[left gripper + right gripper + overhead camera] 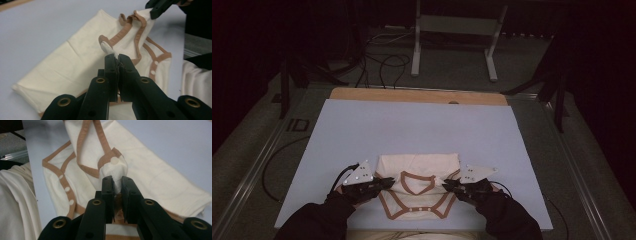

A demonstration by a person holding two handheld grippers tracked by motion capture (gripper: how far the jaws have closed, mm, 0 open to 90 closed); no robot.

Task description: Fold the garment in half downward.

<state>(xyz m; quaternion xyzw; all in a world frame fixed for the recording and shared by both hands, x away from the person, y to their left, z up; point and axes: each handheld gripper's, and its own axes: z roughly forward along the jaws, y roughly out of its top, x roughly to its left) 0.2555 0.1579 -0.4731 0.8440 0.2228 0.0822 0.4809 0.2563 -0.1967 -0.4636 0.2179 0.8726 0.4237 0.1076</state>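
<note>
On the pale blue matte table (pixel 362 130), near its front edge, lies a folded cream baby bodysuit (pixel 419 187) of soft knit, edged in tan ribbed binding with small round white snaps. At its left side the left gripper (pixel 388 183), black and angular, is clamped on a pinch of the trimmed edge, the fabric bunching into a small peak. At the right side the right gripper (pixel 447 185) pinches another trimmed corner beside a snap.

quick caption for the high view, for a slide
Both hand-held grippers, left gripper and right gripper, pinch opposite sides of a cream baby bodysuit with brown trim on a pale blue table.
</note>
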